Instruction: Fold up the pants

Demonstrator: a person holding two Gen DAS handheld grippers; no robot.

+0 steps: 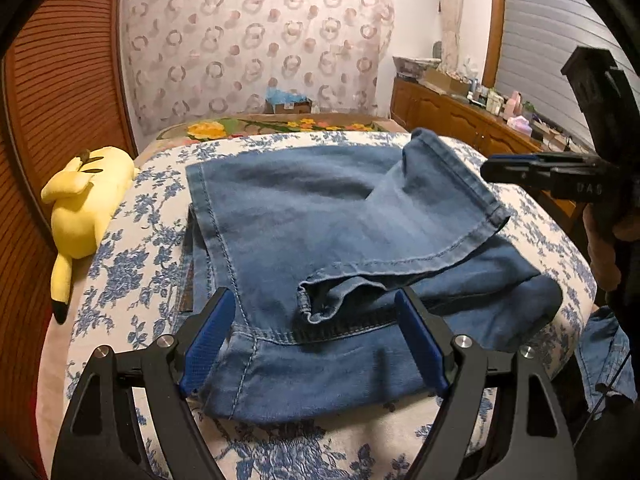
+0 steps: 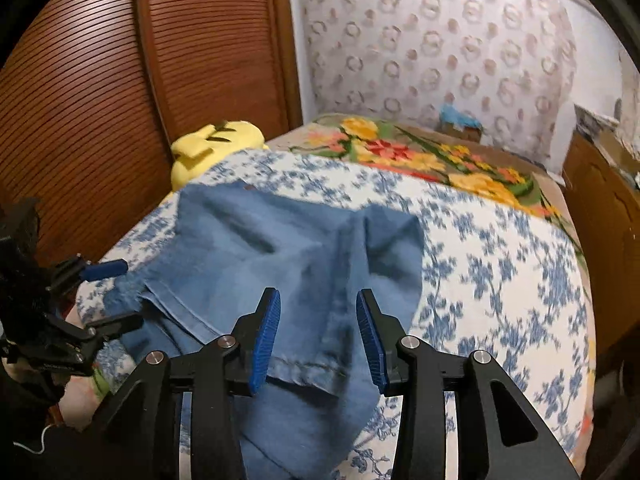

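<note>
Jeans (image 1: 320, 216) lie folded on our flowery bed (image 1: 132, 240). Our left tool (image 1: 316, 344) gapes wide, our right tool (image 2: 318, 336) half open, both holding nothing.

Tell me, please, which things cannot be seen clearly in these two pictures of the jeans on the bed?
- Jeans, left wrist view: the waist and lower layers are hidden under the folded leg.
- Jeans, right wrist view: motion blur hides the seams; the near end is covered by the right gripper.
- Yellow plush toy, right wrist view: mostly hidden behind the bed cover.
- Items on the wooden cabinet, left wrist view: too small to name.
</note>
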